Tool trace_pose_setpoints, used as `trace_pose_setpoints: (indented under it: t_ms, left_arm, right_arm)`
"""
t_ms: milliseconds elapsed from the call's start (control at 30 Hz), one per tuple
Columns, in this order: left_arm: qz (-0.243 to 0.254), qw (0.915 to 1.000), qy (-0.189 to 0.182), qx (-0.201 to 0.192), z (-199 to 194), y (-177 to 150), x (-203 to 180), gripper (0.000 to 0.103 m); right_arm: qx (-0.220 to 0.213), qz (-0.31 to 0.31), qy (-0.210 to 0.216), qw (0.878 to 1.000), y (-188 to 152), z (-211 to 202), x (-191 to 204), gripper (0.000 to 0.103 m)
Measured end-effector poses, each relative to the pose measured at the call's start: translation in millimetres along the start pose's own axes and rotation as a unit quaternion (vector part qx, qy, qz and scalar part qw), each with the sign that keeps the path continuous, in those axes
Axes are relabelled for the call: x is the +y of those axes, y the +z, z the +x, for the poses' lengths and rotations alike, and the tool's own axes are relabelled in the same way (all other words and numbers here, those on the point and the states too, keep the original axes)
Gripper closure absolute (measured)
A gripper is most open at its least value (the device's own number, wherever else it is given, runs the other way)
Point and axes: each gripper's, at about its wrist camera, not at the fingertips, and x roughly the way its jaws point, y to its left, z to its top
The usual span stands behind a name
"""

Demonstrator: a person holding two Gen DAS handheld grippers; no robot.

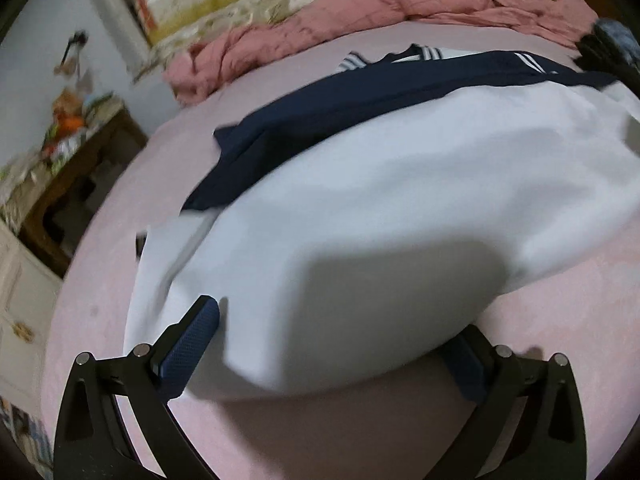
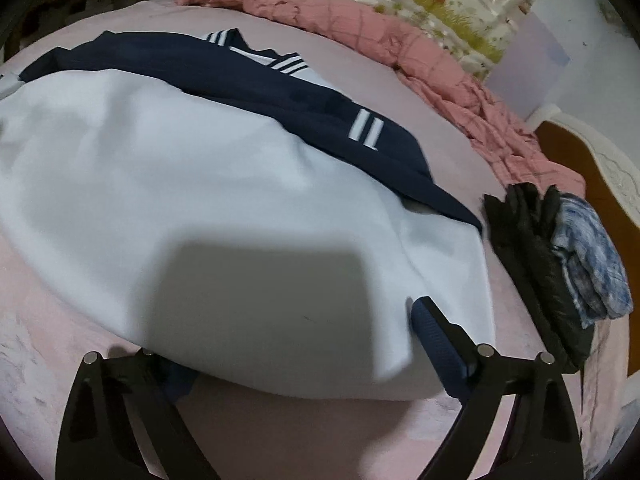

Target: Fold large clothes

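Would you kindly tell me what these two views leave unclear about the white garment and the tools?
- Left wrist view: the right finger of the left tool is partly covered by the hem of the white garment with navy collar.
- Right wrist view: the right tool's left finger lies under the hem.
- Left view: motion blur smears the cluttered wooden side table.
- Both: whether the pads touch cloth is unclear.

One garment (image 2: 192, 168), two grippers (image 1: 328, 352) (image 2: 304, 344)
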Motion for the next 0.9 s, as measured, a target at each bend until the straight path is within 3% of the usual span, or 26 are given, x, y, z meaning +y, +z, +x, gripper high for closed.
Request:
trace_pose_setpoints:
  t_ms: [100,167,233,333,400,467,567,600,700,900]
  left_arm:
    - [-0.007,0.9998,-0.020,0.004,3,0,9,0.000]
    - [-0.004,0.9999,-0.009,-0.013,4,3,9,0.003]
    - [-0.005,0.9992,-0.035,-0.019,6,5,7,0.015]
    - [0.000,0.9987,-0.043,-0.026,5,8,5,0.023]
    - [-0.002,0.9989,-0.042,-0.021,8,8,5,0.033]
    - [-0.009,0.9996,-0.019,-0.019,10,8,8,0.055]
    - [-0.012,0.9992,0.013,-0.035,2,4,9,0.068]
    - [-0.003,0.9986,0.030,-0.044,-2,3,6,0.072]
    - [0.000,0.9966,0.048,-0.068,-16,-1,5,0.081]
    - [-0.011,0.9962,0.025,-0.083,-63,-24,12,0.084]
  right_arm:
    - [-0.003,-0.002,0.001,1.000,-1,1,-1,0.008]
    - [0.002,0.007,0.011,1.000,1,4,-4,0.008]
    - [0.000,0.020,0.023,1.000,3,7,-5,0.016]
    - [-0.014,0.009,0.011,1.000,3,6,3,0.027]
    - [-0.023,-0.004,-0.007,1.000,2,3,9,0.037]
    - [-0.022,-0.001,-0.024,0.999,2,5,9,0.050]
    - [-0.022,0.013,-0.051,0.998,-1,4,6,0.082]
    - [-0.025,0.015,-0.056,0.998,-2,0,6,0.085]
    - [-0.045,0.017,-0.063,0.997,-7,-12,10,0.088]
    - [-0.065,0.062,-0.029,0.996,-25,-52,-1,0.089]
